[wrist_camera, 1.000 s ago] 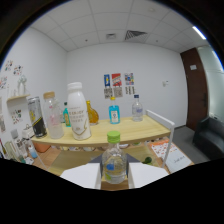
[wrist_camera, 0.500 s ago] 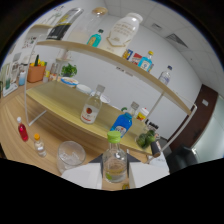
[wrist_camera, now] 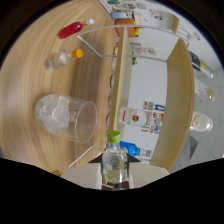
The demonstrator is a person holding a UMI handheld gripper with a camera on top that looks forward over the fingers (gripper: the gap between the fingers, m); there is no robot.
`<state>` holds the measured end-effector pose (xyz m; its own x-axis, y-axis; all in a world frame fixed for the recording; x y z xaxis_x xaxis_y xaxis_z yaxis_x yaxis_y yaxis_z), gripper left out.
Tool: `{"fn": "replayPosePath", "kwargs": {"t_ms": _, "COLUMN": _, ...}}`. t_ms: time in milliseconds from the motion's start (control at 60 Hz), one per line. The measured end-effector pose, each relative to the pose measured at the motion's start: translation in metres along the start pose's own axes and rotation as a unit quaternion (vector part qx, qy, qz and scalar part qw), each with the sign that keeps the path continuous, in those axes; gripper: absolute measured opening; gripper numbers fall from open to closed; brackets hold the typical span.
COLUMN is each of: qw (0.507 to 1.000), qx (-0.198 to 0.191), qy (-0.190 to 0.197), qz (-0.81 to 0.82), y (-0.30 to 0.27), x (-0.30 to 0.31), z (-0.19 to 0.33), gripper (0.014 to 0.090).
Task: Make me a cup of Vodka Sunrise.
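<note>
One green-capped bottle (wrist_camera: 114, 162) clamped in jaws, now tipped sideways beside the ice-filled glass (wrist_camera: 67, 118), unlike before

gripper view | 1 camera, rolled sideways | near above table (wrist_camera: 30, 75) | faces shelf (wrist_camera: 172, 100)

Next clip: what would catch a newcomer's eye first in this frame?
First, the small clear bottle with a green cap clamped between the gripper fingers, tipped toward a clear glass holding ice just ahead on the wooden table. Beyond the glass lie a bottle of red liquid and an orange-capped bottle, beside a shelf of bottles.
</note>
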<state>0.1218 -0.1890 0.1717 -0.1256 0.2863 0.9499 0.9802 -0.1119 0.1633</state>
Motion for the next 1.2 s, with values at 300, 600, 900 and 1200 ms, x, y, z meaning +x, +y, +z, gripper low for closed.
{"fn": "replayPosePath", "kwargs": {"t_ms": 300, "qw": 0.99, "qx": 0.006, "qy": 0.016, "qz": -0.139, "y": -0.009, "x": 0.008, "z": 0.0, "gripper": 0.0358}}
{"fn": "replayPosePath", "kwargs": {"t_ms": 600, "qw": 0.996, "qx": 0.044, "qy": 0.015, "qz": 0.076, "y": -0.014, "x": 0.031, "z": -0.018, "gripper": 0.0361}}
{"fn": "replayPosePath", "kwargs": {"t_ms": 900, "qw": 0.834, "qx": 0.152, "qy": -0.011, "qz": 0.53, "y": -0.018, "x": 0.068, "z": -0.042, "gripper": 0.0361}}
{"fn": "replayPosePath", "kwargs": {"t_ms": 1200, "qw": 0.704, "qx": 0.09, "qy": -0.08, "qz": 0.7, "y": 0.005, "x": -0.027, "z": 0.006, "gripper": 0.036}}
